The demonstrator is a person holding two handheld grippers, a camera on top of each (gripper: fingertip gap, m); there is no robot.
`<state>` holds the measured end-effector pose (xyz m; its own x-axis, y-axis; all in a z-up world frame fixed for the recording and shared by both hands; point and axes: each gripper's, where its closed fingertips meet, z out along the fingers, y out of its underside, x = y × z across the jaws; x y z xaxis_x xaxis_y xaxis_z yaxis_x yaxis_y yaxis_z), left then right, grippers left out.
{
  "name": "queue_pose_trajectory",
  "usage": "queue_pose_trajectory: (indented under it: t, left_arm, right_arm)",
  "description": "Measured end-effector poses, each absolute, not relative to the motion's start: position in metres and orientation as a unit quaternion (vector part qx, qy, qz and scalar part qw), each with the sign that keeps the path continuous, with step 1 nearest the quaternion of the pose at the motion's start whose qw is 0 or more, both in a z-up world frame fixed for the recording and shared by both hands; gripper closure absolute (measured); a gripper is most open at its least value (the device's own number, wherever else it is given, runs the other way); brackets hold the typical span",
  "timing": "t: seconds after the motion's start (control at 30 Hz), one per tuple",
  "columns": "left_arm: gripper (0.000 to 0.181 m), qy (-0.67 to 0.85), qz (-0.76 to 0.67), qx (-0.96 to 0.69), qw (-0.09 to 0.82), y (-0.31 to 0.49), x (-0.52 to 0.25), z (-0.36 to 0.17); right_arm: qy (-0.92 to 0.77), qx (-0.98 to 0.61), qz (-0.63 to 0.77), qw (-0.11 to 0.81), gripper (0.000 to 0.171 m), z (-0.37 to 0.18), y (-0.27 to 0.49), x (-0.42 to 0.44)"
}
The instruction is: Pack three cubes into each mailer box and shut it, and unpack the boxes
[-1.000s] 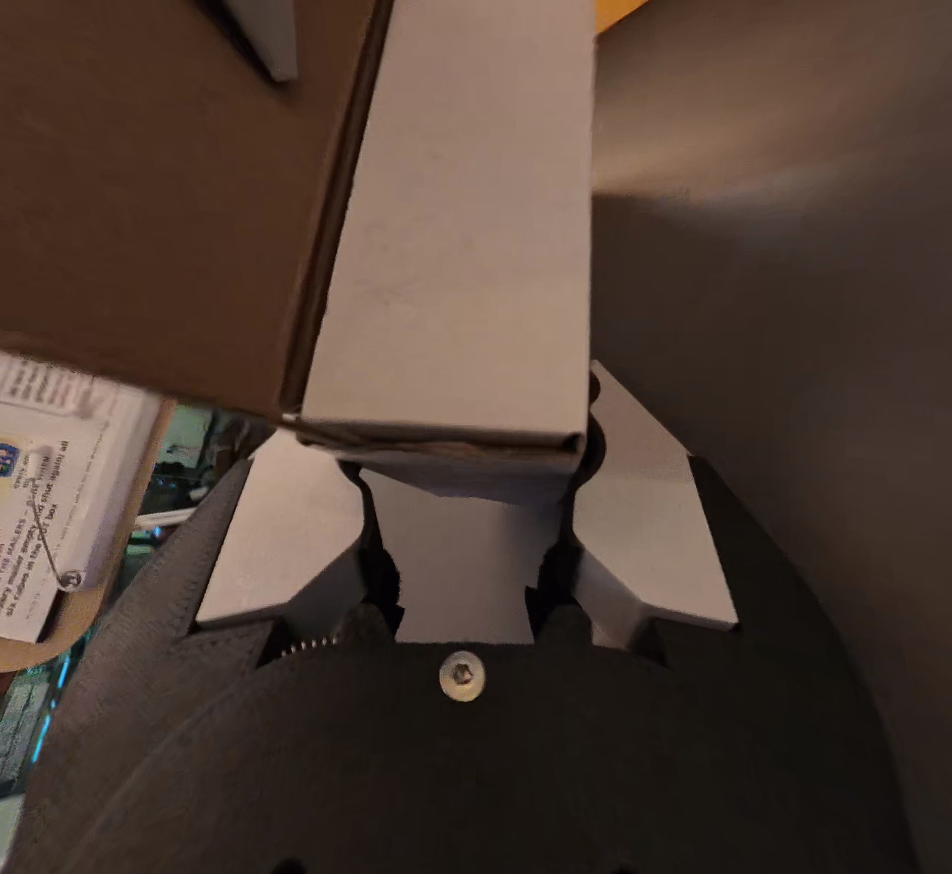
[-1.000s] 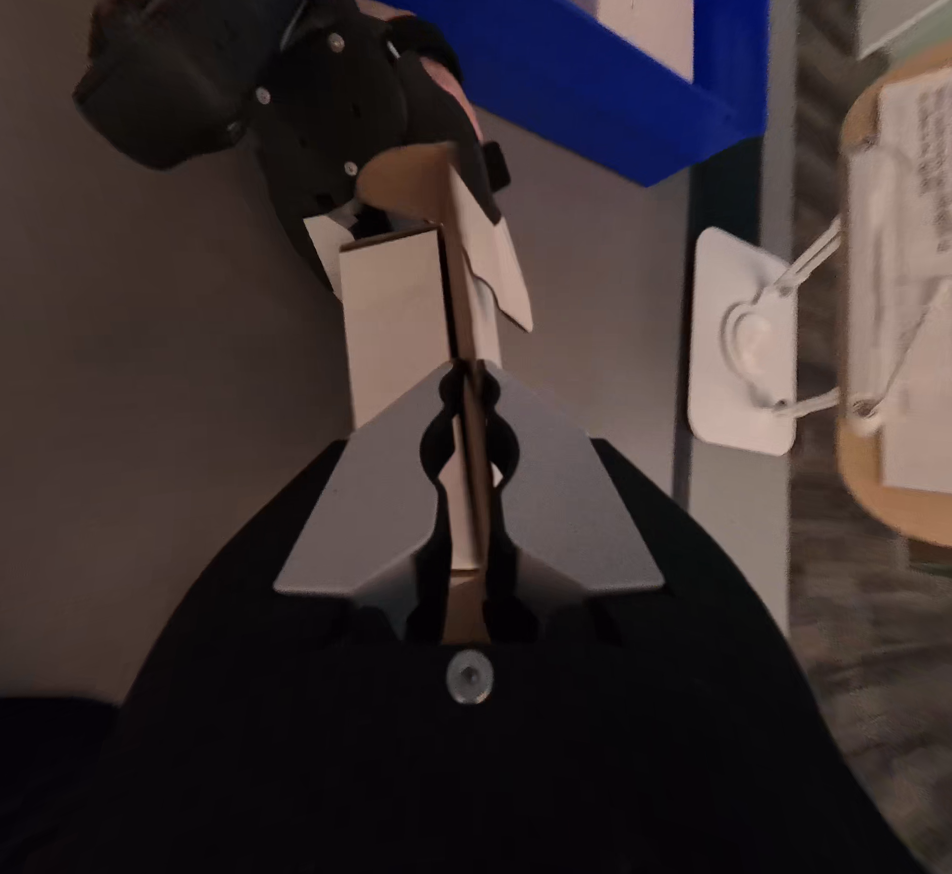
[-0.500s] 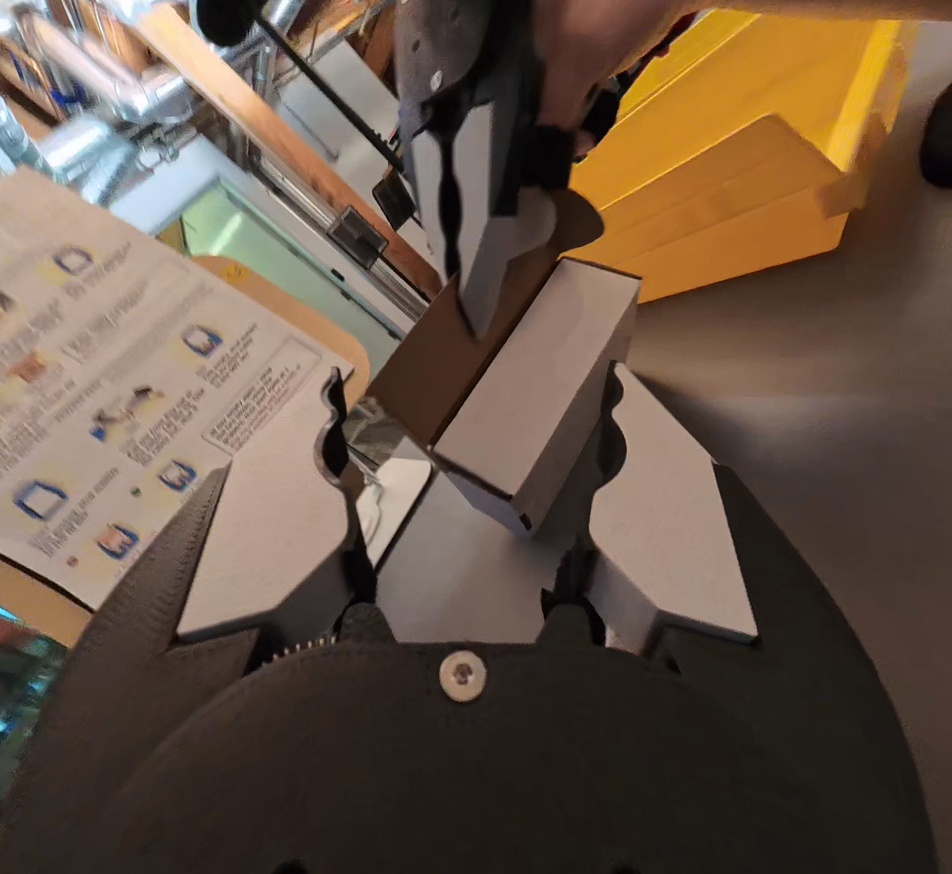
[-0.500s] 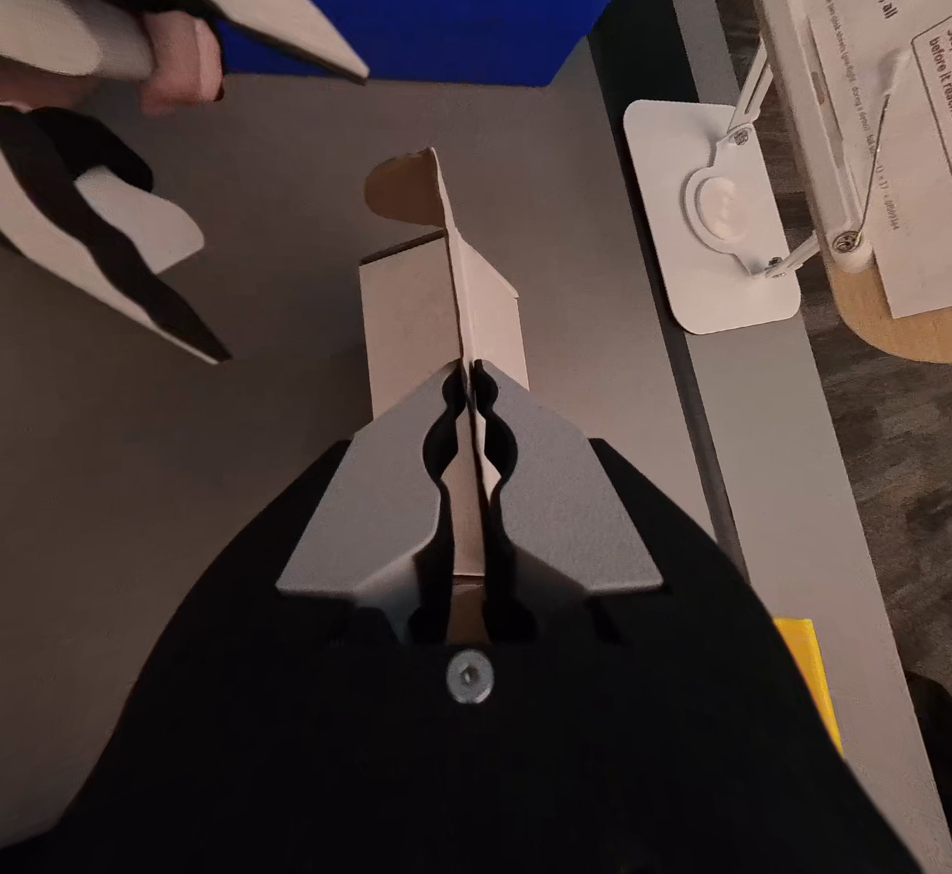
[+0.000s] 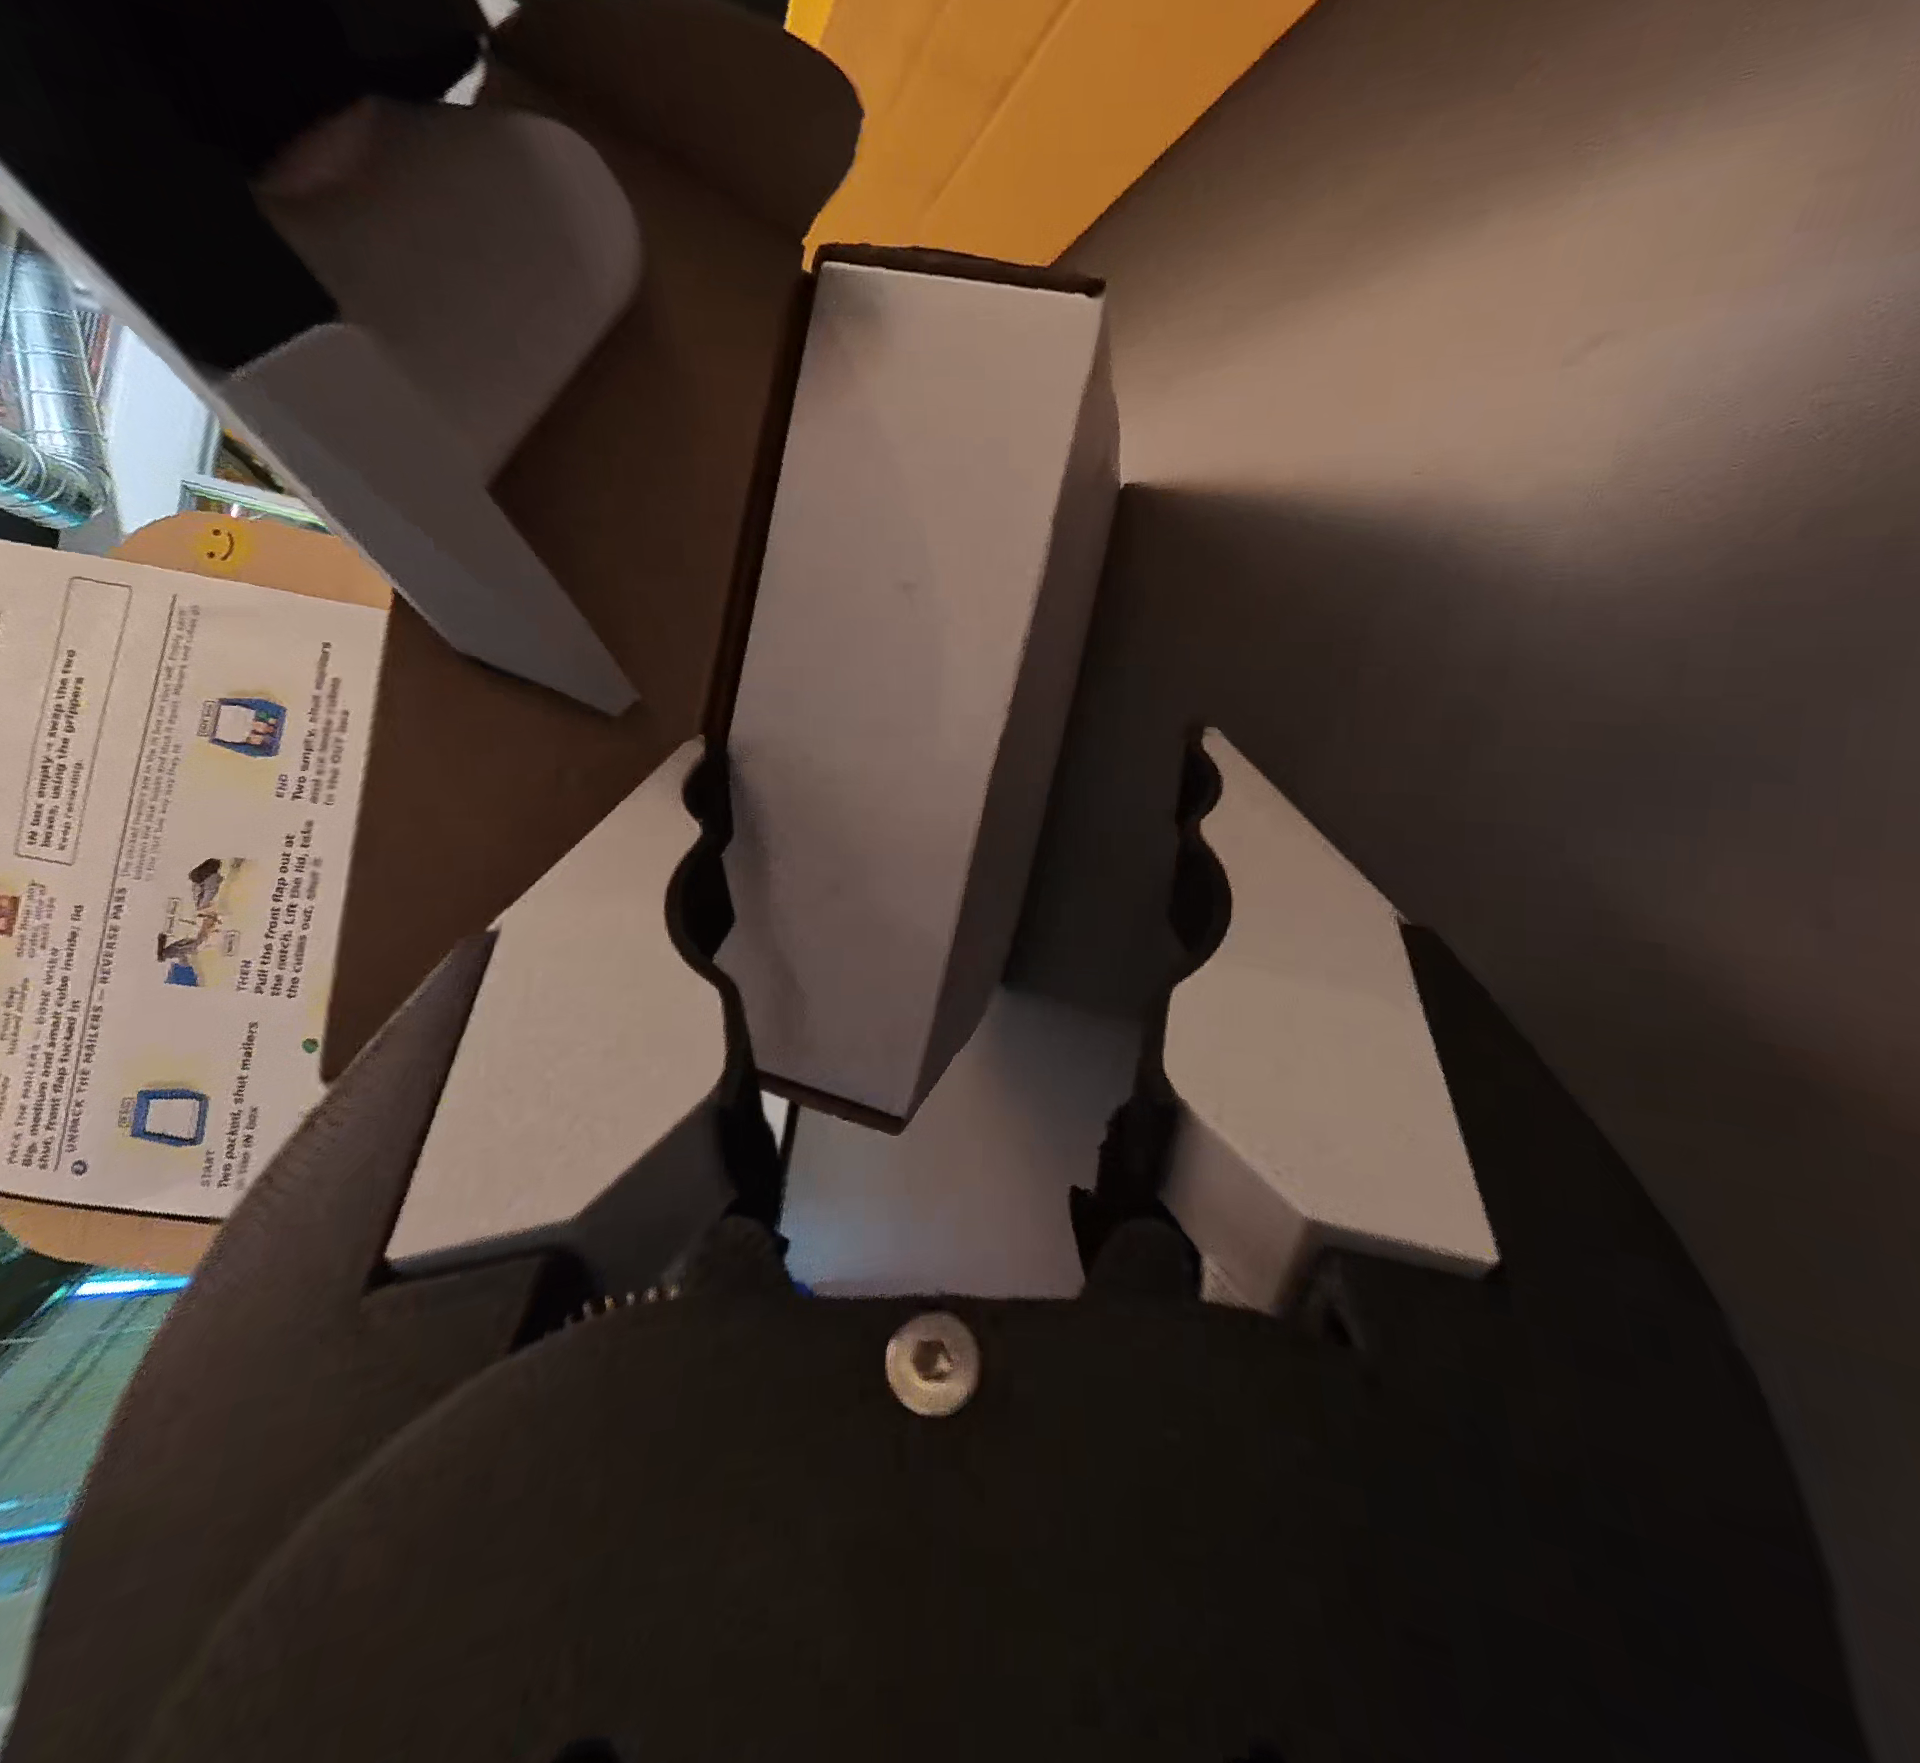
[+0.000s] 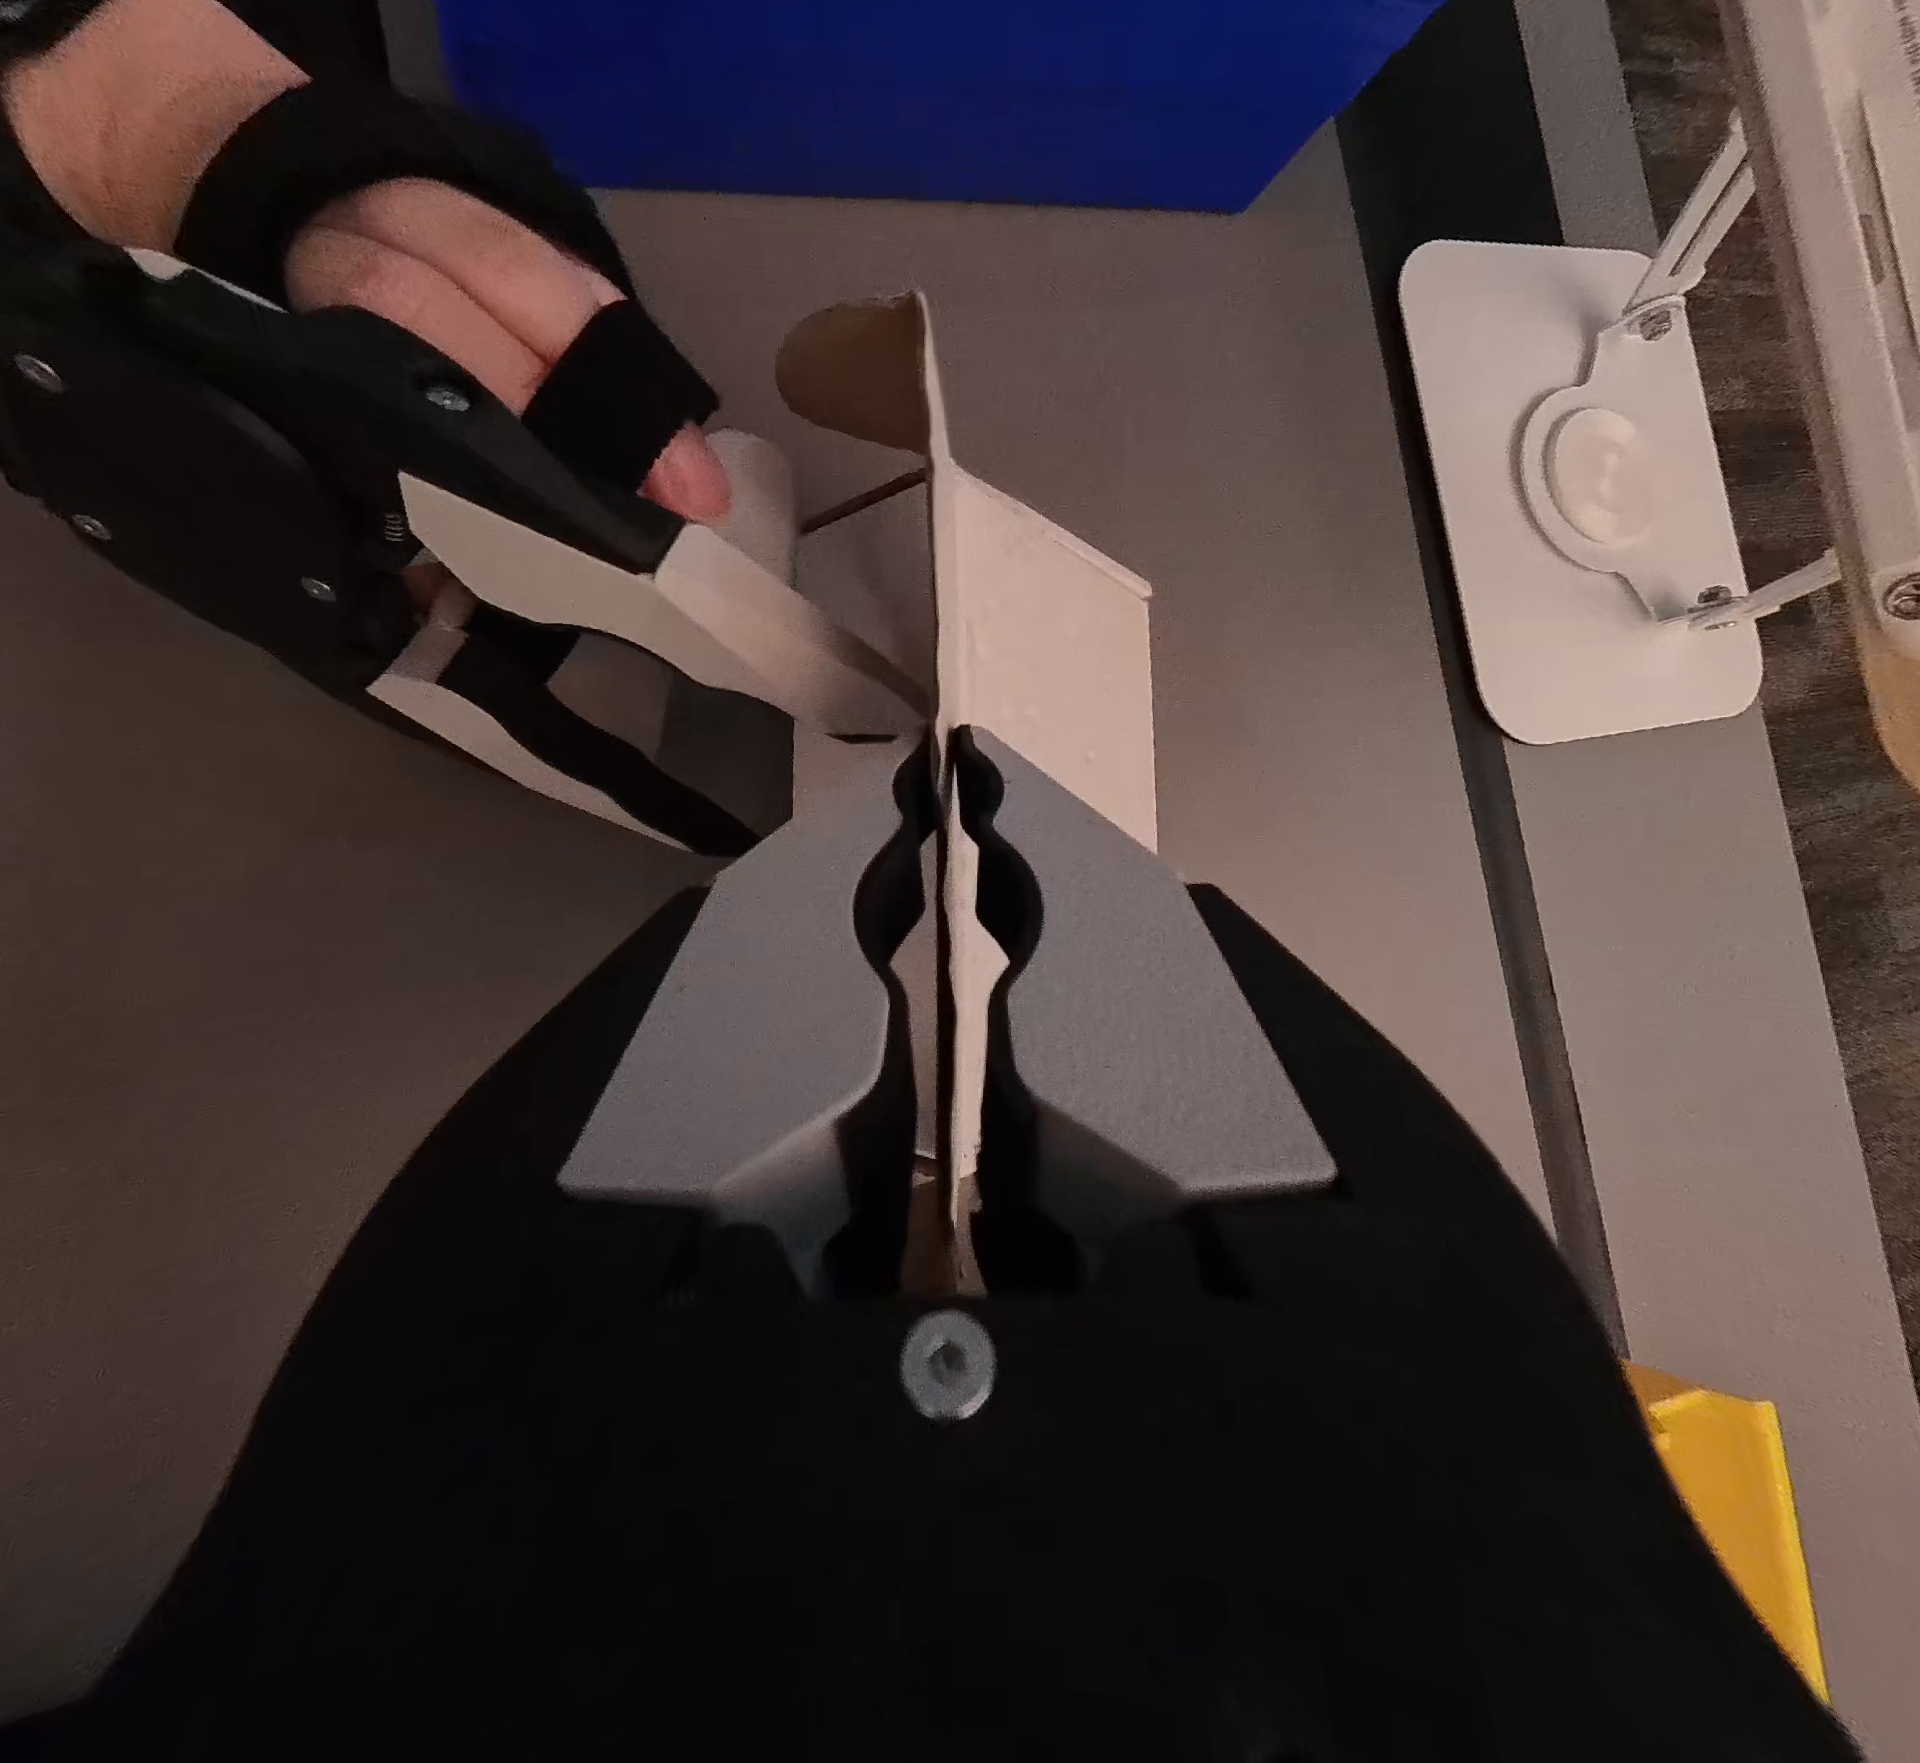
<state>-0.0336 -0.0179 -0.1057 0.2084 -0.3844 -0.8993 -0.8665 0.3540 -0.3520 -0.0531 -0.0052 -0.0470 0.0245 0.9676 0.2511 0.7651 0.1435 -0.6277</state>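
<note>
Right wrist view shows the right gripper [image 6: 948, 778] with its fingers pinched tight on the raised lid panel of a white mailer box [image 6: 1049, 664], which stands on the grey counter [image 6: 260, 934]. Holding the lid upright likely keeps the box's mouth open and steady while the other tool works beside it. Left of the mailer box, the left gripper [image 6: 831, 757] comes in at a slant, its fingers spread apart with their tips right at the box's side; a gloved hand [image 6: 343, 300] drives it. Beyond the mailer box sits a blue bin [image 6: 914, 72] holding another white box and small red and blue pieces, probably cubes. Right of the mailer box lies a white stand base [image 6: 1558, 487] carrying a clipboard sheet.

From the left wrist view, the left gripper's fingers [image 5: 582, 1017] stand wide on either side of the box's narrow white wall, the left one touching it and the other apart, not gripping. A yellow bin [image 5: 1039, 30] lies beyond the box. An instruction sheet [image 5: 177, 882] with printed text and small pictures hangs to the box's left; its clipboard bears a smiley sticker.
</note>
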Motion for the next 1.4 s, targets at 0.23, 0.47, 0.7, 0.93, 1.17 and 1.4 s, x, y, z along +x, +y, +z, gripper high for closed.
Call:
queue_pose_trajectory:
  t: [0.23, 0.47, 0.7, 0.93, 1.17, 1.4]
  left_arm:
    - [0.093, 0.594, 0.199, -0.539, 0.563, -0.019, -0.033, -0.108]
    - [0.128, 0.632, 0.163, -0.556, 0.515, -0.028, -0.03, -0.135]
    - [0.113, 0.619, 0.176, -0.539, 0.543, -0.031, -0.017, -0.123]
    - [0.144, 0.603, 0.096, -0.621, 0.492, -0.029, -0.025, -0.143]
    - [0.151, 0.633, 0.112, -0.613, 0.46, -0.034, -0.025, -0.154]
    - [0.155, 0.642, 0.114, -0.606, 0.455, -0.038, -0.025, -0.155]
  right_arm:
    - [-0.684, -0.634, 0.147, 0.329, 0.17, -0.047, -0.004, -0.054]
    - [-0.662, -0.636, 0.163, 0.361, 0.17, -0.035, 0.003, -0.057]
    - [-0.683, -0.607, 0.156, 0.375, 0.17, -0.023, -0.007, -0.054]
    - [-0.689, -0.597, 0.166, 0.376, 0.17, -0.016, -0.018, -0.056]
    - [-0.685, -0.569, 0.115, 0.441, 0.169, -0.003, -0.001, -0.055]
    - [-0.661, -0.543, 0.019, 0.517, 0.169, 0.016, 0.03, -0.056]
